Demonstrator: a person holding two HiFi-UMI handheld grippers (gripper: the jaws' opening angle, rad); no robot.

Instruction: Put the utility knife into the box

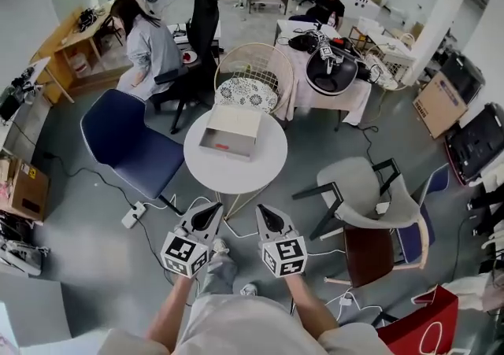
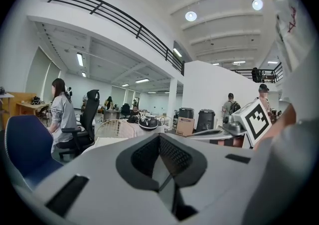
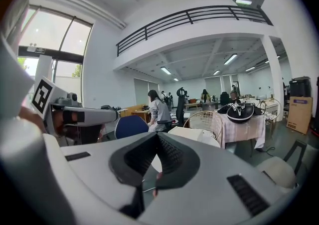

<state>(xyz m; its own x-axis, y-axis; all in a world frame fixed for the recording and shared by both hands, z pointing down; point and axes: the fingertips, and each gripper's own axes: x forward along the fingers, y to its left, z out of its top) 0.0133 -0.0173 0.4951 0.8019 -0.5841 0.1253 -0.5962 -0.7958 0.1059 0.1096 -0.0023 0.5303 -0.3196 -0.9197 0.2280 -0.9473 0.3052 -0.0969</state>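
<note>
Left gripper (image 1: pixel 213 209) and right gripper (image 1: pixel 264 211): matt grey plastic shells, dark ribbed pads (image 2: pixel 174 156). Box (image 1: pixel 232 131): white card, matt. Round table (image 1: pixel 236 176): smooth white top. Left chair (image 1: pixel 130 141): blue cloth. Far chair (image 1: pixel 253 58): white metal wire, patterned cloth cushion (image 1: pixel 247 95). Floor (image 1: pixel 94 243): smooth grey, faint gloss.

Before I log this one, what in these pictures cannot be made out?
The red thing in the box on the table: head view, too small to tell whether it is the utility knife.
Box's inside: right gripper view, hidden by the box's own wall and the right claw's body.
Table and box: left gripper view, mostly hidden behind the left claw's body.
</note>
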